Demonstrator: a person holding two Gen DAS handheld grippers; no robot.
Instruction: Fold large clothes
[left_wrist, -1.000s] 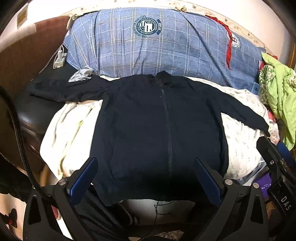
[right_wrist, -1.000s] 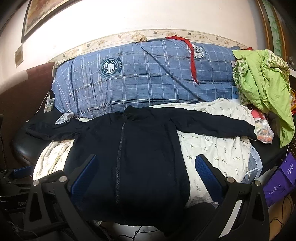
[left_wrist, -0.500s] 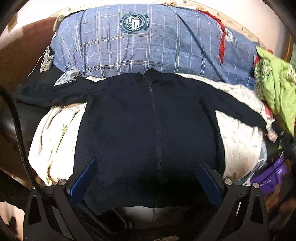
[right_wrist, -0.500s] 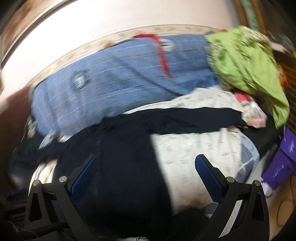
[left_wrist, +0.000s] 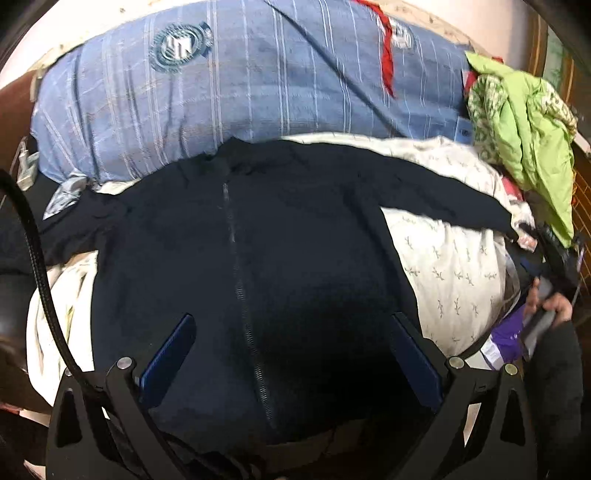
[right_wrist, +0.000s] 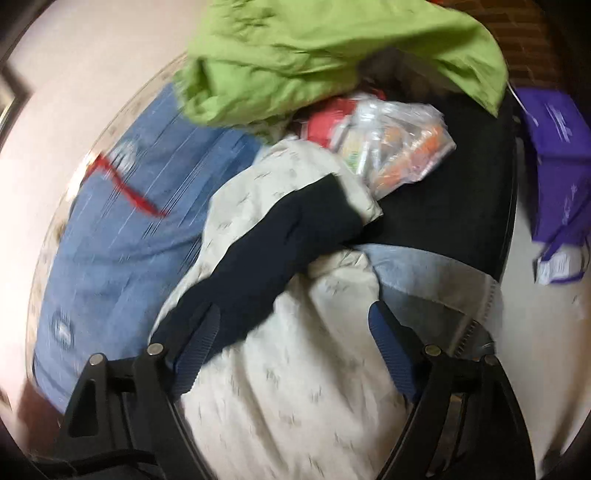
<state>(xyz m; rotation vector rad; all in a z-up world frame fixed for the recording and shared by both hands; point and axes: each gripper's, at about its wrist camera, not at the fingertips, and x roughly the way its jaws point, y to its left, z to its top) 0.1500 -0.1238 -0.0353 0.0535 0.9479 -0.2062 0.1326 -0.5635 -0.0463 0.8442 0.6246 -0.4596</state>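
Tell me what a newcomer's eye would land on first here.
The dark zip jacket spread flat on a pale printed sheet fills the middle of the left wrist view, its sleeve running between the open fingers of the right gripper. Behind it lies a big blue plaid pillow, and a bright green cloth is heaped at the right end.

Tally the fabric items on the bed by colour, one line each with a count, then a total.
Navy: 1, the zip jacket
Blue plaid: 1, the big pillow
Green: 1, the crumpled garment
Cream with leaf print: 1, the quilt
Total: 4
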